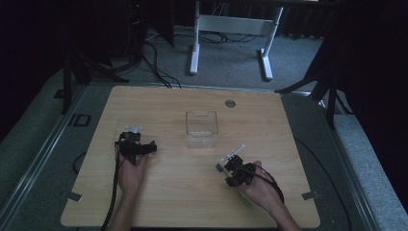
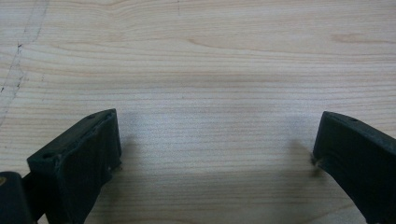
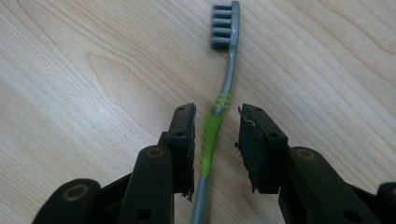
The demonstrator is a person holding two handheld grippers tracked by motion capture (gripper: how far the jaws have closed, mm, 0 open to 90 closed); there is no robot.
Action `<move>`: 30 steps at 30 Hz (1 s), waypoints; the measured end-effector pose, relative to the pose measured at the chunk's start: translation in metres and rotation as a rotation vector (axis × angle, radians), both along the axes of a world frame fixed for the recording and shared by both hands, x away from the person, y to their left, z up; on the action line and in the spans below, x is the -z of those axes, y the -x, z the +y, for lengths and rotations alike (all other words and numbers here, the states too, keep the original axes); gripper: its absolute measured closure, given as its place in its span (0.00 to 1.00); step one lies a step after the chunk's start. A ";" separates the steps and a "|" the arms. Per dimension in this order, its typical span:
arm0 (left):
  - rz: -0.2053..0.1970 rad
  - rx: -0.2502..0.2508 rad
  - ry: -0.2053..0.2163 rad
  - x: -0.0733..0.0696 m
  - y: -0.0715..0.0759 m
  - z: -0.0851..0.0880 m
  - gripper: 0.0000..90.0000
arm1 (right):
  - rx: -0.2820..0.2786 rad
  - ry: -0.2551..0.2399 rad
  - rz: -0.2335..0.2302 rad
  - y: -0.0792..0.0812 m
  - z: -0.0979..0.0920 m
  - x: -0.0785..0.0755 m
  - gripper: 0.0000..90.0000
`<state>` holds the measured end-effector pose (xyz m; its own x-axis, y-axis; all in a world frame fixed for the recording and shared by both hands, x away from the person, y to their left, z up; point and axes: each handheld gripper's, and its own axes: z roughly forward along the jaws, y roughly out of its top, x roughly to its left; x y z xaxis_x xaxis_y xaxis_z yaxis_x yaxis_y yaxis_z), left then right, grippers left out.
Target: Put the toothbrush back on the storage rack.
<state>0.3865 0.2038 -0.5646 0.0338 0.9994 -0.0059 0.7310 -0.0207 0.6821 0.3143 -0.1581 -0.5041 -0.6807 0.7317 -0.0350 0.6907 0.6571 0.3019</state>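
- Right hand-held gripper (image 3: 216,126): jaws apart, straddling the toothbrush (image 3: 219,93) handle; pads not yet pressing it.
- Toothbrush: flat on the tabletop (image 1: 192,192), bristle head beyond the jaw tips.
- Left hand-held gripper (image 2: 215,140): jaws wide apart over bare tabletop.
- Clear box (image 1: 201,129): near tabletop centre.

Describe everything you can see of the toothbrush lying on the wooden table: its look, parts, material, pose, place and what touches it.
The grey and green plastic toothbrush lies flat on the light wooden table. It has a slim grey neck, a head with dark grey bristles seen side-on, and a lime green grip section with three green rings. It lies lengthwise between the right gripper's two black fingers, head pointing away. A gap shows on each side, so the fingers do not press it yet.
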 end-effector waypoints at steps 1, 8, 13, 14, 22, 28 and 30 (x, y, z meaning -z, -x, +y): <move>0.001 0.000 -0.001 0.000 0.000 0.000 0.02 | -0.001 0.002 0.001 0.000 0.000 0.001 0.74; 0.001 0.000 0.000 0.000 0.000 0.000 0.02 | 0.001 0.024 0.014 0.000 0.001 0.003 0.75; 0.001 0.000 0.000 0.000 0.000 0.000 0.02 | 0.003 0.028 0.018 0.000 0.001 0.004 0.75; 0.001 0.000 0.000 0.000 0.000 0.000 0.02 | 0.003 0.028 0.021 0.000 0.001 0.005 0.75; 0.000 0.000 0.000 0.000 0.000 0.000 0.02 | 0.005 0.040 0.038 -0.001 0.001 0.011 0.76; 0.001 0.000 0.000 0.000 0.000 0.000 0.01 | 0.007 0.058 0.049 -0.002 0.002 0.014 0.79; 0.000 0.000 0.000 0.000 0.000 0.000 0.02 | 0.006 0.059 0.053 -0.002 0.001 0.014 0.80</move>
<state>0.3865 0.2038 -0.5646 0.0338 0.9994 -0.0057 0.7313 -0.0208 0.6818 0.3166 -0.1569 -0.5185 -0.6784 0.7334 -0.0427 0.7086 0.6686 0.2256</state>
